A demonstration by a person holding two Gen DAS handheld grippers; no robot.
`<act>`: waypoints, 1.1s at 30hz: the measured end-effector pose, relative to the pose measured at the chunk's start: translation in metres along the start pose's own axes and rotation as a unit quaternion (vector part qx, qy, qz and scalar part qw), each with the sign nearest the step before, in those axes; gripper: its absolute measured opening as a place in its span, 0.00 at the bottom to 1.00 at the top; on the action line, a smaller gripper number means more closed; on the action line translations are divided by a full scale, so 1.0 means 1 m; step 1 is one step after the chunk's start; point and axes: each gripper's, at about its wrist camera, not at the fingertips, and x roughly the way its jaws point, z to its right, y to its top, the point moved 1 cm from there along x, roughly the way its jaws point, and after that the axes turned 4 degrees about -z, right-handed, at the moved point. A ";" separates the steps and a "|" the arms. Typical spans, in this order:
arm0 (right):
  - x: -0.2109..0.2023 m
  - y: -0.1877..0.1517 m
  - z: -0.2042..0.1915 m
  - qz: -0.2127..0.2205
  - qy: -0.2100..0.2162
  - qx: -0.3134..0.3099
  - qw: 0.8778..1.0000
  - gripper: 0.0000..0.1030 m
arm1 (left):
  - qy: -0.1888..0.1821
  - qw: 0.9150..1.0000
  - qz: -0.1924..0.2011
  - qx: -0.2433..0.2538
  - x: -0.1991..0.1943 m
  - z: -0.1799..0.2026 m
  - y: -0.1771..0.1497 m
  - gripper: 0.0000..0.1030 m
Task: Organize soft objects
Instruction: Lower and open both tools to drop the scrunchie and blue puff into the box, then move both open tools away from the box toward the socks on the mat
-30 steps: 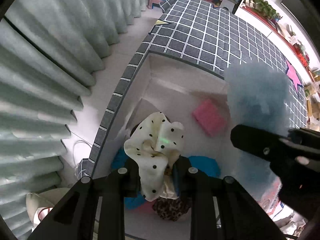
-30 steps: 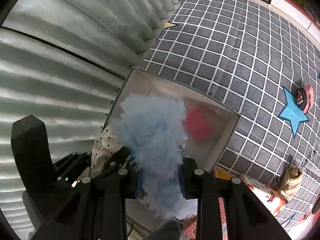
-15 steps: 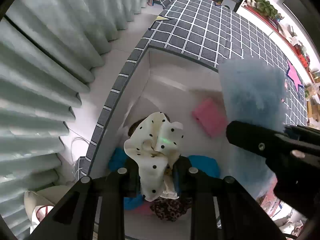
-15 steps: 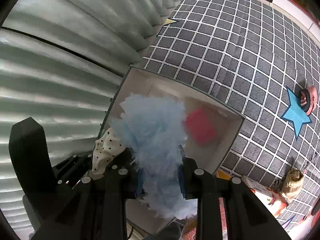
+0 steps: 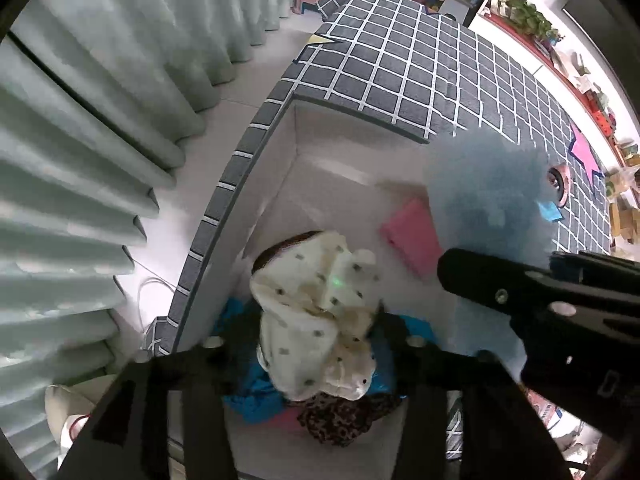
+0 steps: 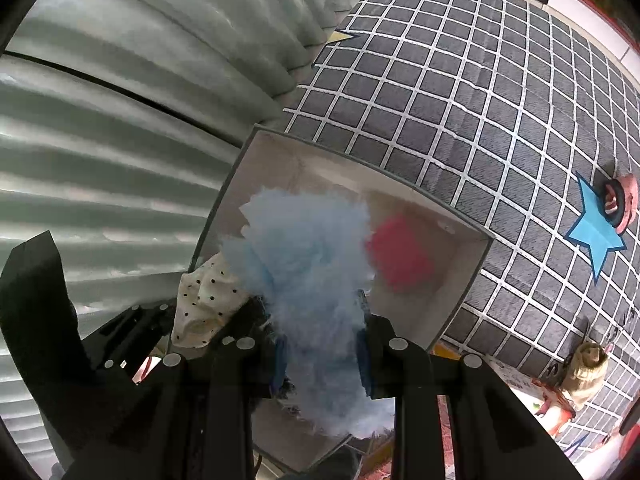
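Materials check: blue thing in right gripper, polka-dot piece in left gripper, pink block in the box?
Blue item: long fluffy pile, likely synthetic plush; fuzzy outline, matte.
Polka-dot piece: thin woven-looking cream fabric, bunched in soft folds, matte.
Pink block: looks like foam or sponge; flat faces, squared edges, matte. Could be folded cloth; too blurred to be sure.

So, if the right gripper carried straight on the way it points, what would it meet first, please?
Probably the box's white floor near the pink sponge, its blue fluffy item arriving first; depth is unclear.
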 end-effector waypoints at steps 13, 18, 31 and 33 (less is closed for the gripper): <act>-0.005 0.001 0.000 0.012 -0.027 -0.021 0.999 0.85 | -0.004 1.000 0.012 -0.025 -0.007 -0.004 0.001 0.97; -0.006 0.002 -0.003 0.014 -0.052 -0.029 0.998 1.00 | -0.011 0.999 0.011 -0.041 -0.008 -0.008 0.000 1.00; -0.019 -0.007 -0.002 0.029 -0.053 -0.031 0.998 1.00 | -0.001 0.999 0.019 -0.033 -0.003 -0.003 0.001 1.00; -0.021 -0.009 -0.001 0.030 -0.051 -0.029 0.998 1.00 | 0.000 0.999 0.020 -0.032 -0.004 -0.003 0.002 1.00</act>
